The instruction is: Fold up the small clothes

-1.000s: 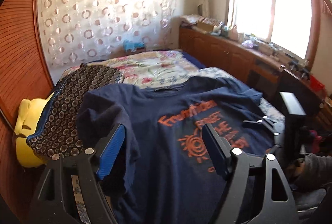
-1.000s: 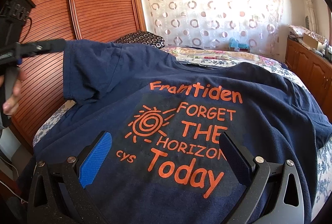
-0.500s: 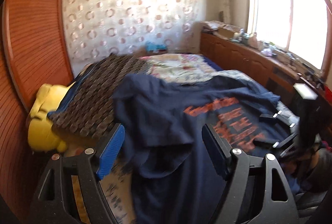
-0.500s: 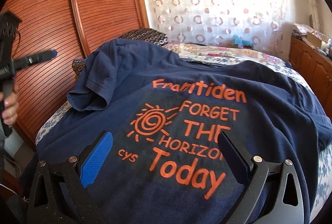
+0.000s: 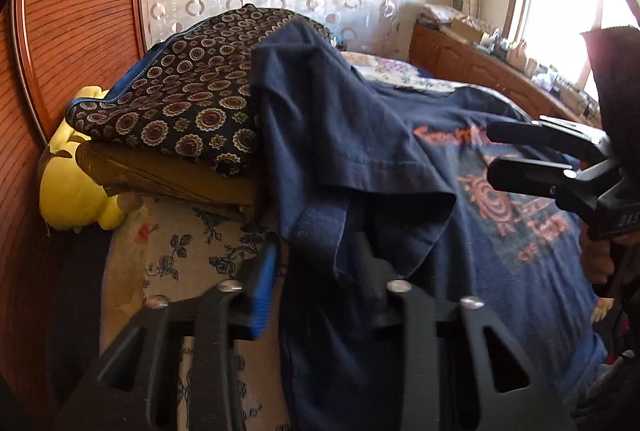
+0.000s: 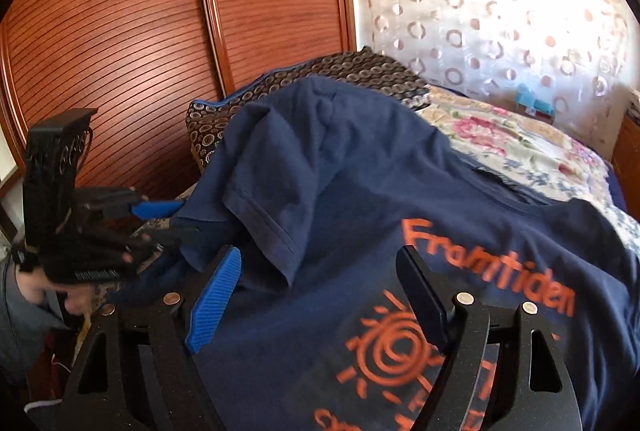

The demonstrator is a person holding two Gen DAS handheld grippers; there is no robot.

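On the bed (image 6: 520,143), a navy T-shirt (image 6: 360,215) lies spread print-up over the floral cover, its left shoulder riding up onto a patterned cushion (image 5: 188,99) at the wardrobe (image 6: 120,31) side. Its long axis runs along the bed: the collar points toward the curtain (image 6: 500,11) at the far end, the hem toward the person. The orange lettering reads across the chest, at right angles to that axis.

The step in hand looks like the first side fold. The left hand-held gripper (image 5: 316,271) has its jaws closing on the shirt's left edge just under the flopped-over sleeve (image 5: 384,167); cloth fills the gap between the pads, and they seem to be pinching it already, though the far pad is partly hidden by the fabric. The right hand-held gripper (image 6: 316,303) hovers over the chest beside the sun print (image 6: 396,351), jaws closing but spread, nothing between them.

Next, I judge, the left side needs lifting and carrying inward across the print, with the sleeve tucked flat first. The right gripper should either pin the chest or take the same edge lower down, so the fold line stays parallel to the long axis.
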